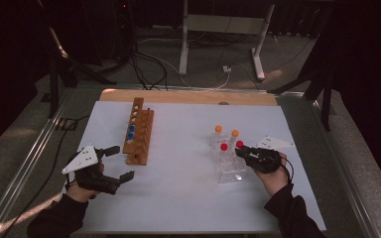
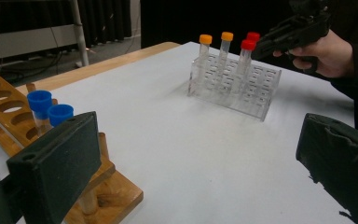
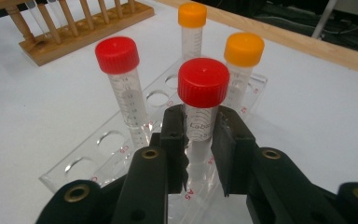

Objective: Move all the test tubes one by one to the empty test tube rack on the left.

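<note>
The white mat [image 1: 188, 188] covers most of the table, and everything else is placed from the clear rack [image 1: 228, 166] standing on it. Well to the left of the clear rack in the high view lies the wooden rack [image 1: 140, 133], one of its kind, its long axis running away from the person; two blue-capped tubes [image 2: 50, 112] stand in it. The clear rack itself, also one, has its long axis running from the person toward the far edge of the table. It holds four tubes, all upright with caps on top: two orange-capped tubes [image 3: 192, 28] at its far end and two with red caps nearer the person.

The left gripper [image 1: 115, 163] sits near the wooden rack's near end, well left of the clear rack, jaws spread wide with nothing between them. The right gripper [image 3: 200, 140] is at the clear rack's right side, its jaws clamped on the red-capped tube [image 3: 203, 93] just below the cap; that tube stands vertical in the rack. The other red-capped tube [image 3: 120, 74] stands beside it, untouched.
</note>
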A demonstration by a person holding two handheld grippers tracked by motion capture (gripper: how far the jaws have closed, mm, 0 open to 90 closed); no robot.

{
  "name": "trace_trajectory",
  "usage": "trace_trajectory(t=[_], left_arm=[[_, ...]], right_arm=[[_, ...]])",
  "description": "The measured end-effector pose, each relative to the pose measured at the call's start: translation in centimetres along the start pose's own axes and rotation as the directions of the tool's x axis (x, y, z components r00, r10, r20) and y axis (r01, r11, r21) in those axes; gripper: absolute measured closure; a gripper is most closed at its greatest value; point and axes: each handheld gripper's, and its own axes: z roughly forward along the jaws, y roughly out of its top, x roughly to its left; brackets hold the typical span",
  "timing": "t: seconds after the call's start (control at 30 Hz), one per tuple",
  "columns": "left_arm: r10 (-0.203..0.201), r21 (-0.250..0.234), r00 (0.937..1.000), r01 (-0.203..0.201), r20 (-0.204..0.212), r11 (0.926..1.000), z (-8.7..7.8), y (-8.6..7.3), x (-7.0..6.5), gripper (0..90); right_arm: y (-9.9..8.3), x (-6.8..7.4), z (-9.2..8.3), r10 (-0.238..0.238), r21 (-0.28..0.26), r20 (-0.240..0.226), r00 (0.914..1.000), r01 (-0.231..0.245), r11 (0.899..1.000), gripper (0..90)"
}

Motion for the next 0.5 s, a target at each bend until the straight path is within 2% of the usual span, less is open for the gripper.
trace_trajectory(t=[0.23,0.5], left_arm=[[-0.001,0.016,0.9999,0.001,0.012,0.9999,0.1,0.2,0.0,0.8],[-0.001,0.027,0.9999,0.001,0.016,0.9996,0.1,0.5,-0.2,0.9]], right_arm=[[1.1,0.3,-1.1,-0.028,-0.026,0.014,0.9995,0.028,0.999,74.7],[2.7,0.5,-3.3,-0.041,-0.063,0.025,0.9989,0.042,0.997,74.7]])
